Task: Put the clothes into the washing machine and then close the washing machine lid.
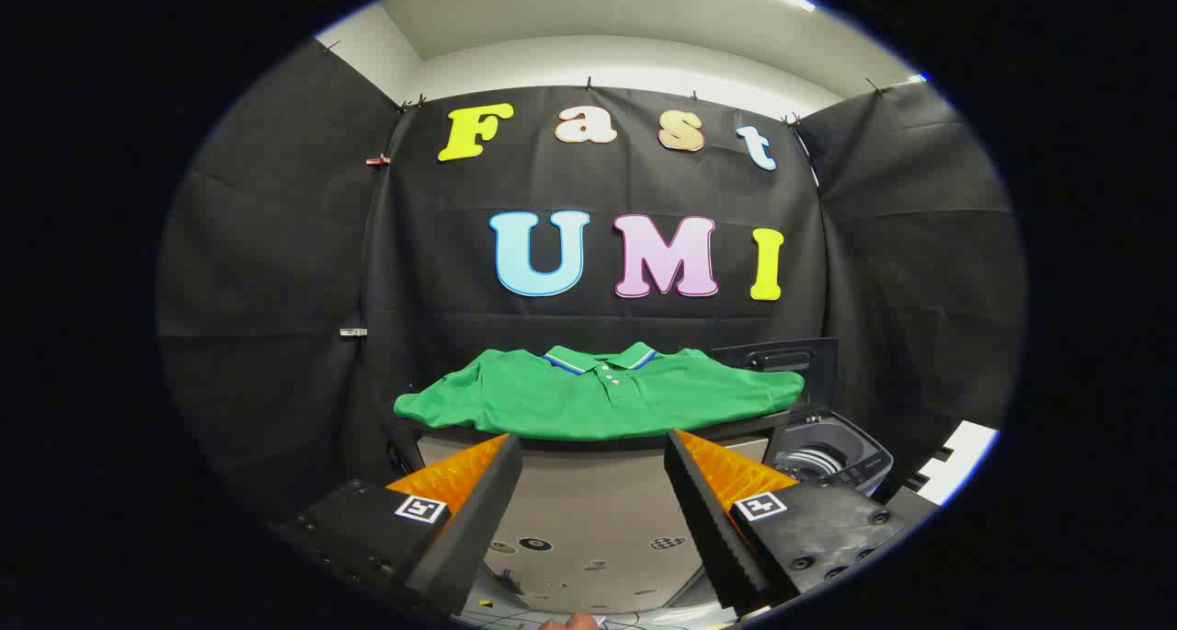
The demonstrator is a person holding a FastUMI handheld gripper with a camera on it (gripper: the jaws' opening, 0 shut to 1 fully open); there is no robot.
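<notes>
Green polo shirt (602,400) lies spread flat on the desk (588,439), front side up. Collar faces the back wall, with a blue-and-white stripe along its edge. Button placket runs down the middle, small pale buttons visible. One sleeve reaches out to the desk's left end, the other drapes toward the right end, close to the washing machine. Shirt hem sits at the near edge of the desk, just beyond the fingertips.

Washing machine (832,460) stands beside the desk on its right, lower than the desk top. Top-loading type, grey body. Lid (782,359) is raised, standing upright behind the opening, dark with a handle recess. Ribbed inside of the drum shows in the opening; contents cannot be told. Control strip along the near rim, markings too small to make out.

Gripper (593,460) is held level in front of the desk, pointing at the shirt. Jaws spread wide, nothing between them, not touching the shirt. The desk's pale front panel shows in the gap between the fingers. Square printed marker on each finger block.

Below the desk, pale floor (588,556) with a few small dark round marks. Black cloth wall (598,198) behind and on both sides, pinned along the top; white ceiling above.
</notes>
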